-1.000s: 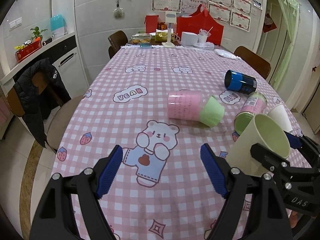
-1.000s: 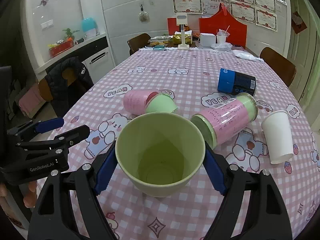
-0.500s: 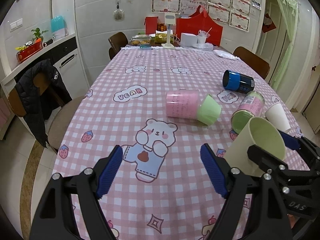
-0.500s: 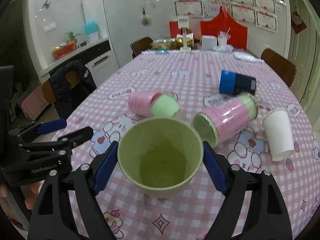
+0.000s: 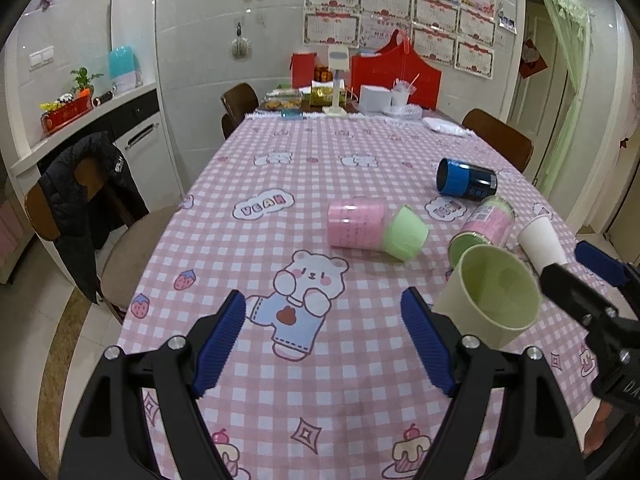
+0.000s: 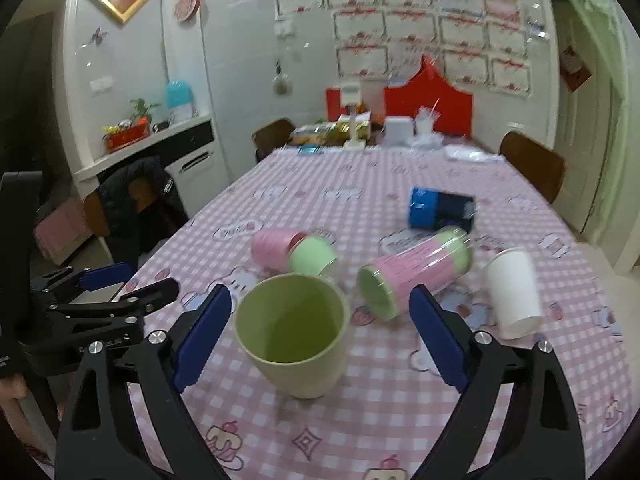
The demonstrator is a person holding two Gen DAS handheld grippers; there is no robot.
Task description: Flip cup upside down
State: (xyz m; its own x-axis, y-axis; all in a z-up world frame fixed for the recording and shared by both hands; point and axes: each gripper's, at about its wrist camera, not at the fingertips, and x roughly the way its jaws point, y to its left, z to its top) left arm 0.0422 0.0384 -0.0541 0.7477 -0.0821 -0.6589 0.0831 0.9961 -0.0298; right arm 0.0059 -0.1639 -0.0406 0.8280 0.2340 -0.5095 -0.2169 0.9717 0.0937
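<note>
Cup (image 6: 294, 334), pale green and mouth-up, stands on the pink checked tablecloth (image 5: 280, 384) near the table's front edge, and it is the largest thing before the right gripper (image 6: 320, 334). It sits directly ahead of that gripper, between the two blue pads but touching neither: the jaws are spread wide, with a clear gap on each side of the cup's wall. Its long axis looks upright, perhaps leaning a little; the right view is smeared by motion, so I cannot say how much. The right gripper is plainly the nearer one. The left gripper (image 5: 324, 344) is also released and holds nothing, hovering over the bear print with the cup off to its right, just beyond its right finger. Behind the cup lie a pink-and-green tumbler (image 6: 296, 252), a pink labelled bottle (image 6: 416, 280), a white paper cup (image 6: 514, 294) and a blue can (image 6: 440, 210), all on their sides. Compared with half a second ago, the right jaws no longer pinch the cup: they have opened and drawn back, and the cup rests on the cloth by itself. It is not yet inverted, so the flip still seems to lie ahead.
</note>
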